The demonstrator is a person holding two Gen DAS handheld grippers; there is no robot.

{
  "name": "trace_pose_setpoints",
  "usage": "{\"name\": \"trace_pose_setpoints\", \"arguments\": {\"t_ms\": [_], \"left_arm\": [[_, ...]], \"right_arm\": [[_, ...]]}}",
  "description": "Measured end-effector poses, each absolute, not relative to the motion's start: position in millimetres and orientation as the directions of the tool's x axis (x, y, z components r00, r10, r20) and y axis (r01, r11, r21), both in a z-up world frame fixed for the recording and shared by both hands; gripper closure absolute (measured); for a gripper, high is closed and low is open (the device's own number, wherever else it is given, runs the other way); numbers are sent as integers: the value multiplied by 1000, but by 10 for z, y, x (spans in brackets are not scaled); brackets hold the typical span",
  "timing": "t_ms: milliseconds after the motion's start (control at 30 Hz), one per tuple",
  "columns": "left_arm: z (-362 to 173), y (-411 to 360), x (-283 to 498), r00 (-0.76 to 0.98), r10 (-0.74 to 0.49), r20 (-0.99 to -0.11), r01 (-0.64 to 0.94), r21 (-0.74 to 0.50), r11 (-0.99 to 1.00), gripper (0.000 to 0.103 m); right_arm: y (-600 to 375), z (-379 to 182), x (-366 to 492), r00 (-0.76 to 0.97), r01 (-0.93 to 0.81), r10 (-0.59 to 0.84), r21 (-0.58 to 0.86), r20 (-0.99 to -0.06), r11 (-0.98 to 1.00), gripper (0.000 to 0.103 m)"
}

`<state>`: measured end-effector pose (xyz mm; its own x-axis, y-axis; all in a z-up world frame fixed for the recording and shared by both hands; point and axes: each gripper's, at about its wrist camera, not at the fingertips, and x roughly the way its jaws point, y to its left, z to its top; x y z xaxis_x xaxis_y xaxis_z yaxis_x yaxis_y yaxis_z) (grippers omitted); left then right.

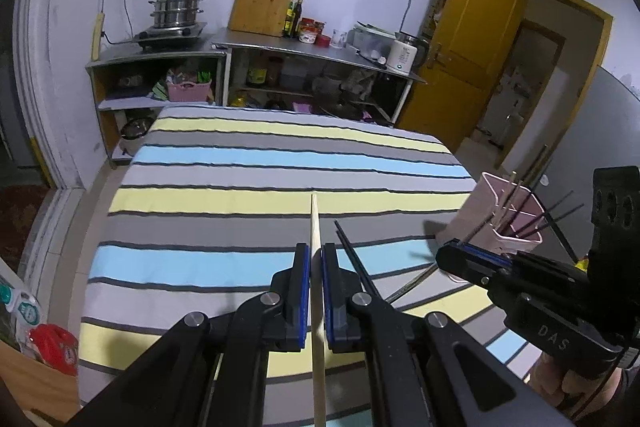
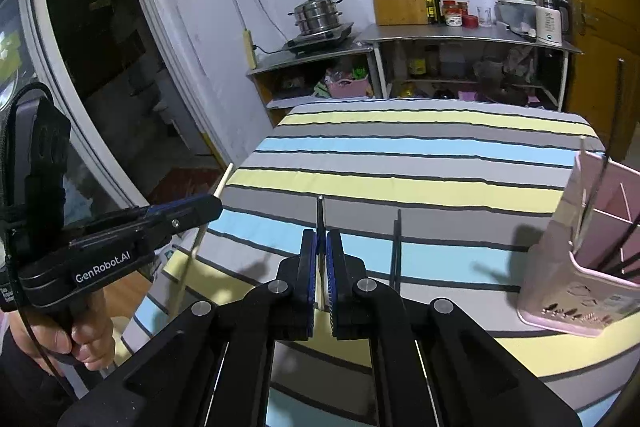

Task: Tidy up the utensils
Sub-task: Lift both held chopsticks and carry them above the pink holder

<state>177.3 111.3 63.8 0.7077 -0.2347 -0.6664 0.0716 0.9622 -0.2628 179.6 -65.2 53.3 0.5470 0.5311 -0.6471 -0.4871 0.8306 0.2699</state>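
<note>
Left wrist: left gripper level, clamps wooden chopstick pointing forward along fingers; right gripper pinches dark chopstick likewise.

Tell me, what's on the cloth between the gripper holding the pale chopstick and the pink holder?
In the left wrist view, two black chopsticks lie on the striped cloth between the left gripper and the pink holder; the right gripper also reaches in there.

Both wrist cameras sat low over the near edge of the striped table, facing its far edge; both views shared the steel counter behind it.
</note>
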Motion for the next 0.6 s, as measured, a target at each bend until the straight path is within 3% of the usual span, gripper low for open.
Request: {"name": "trace_pose_setpoints", "arguments": {"t_ms": [600], "left_arm": [[941,808,1617,725,-283,-628,151,-256,955,99]], "right_arm": [[-1010,766,1680,607,-469,527,267,-595,842,98]]}}
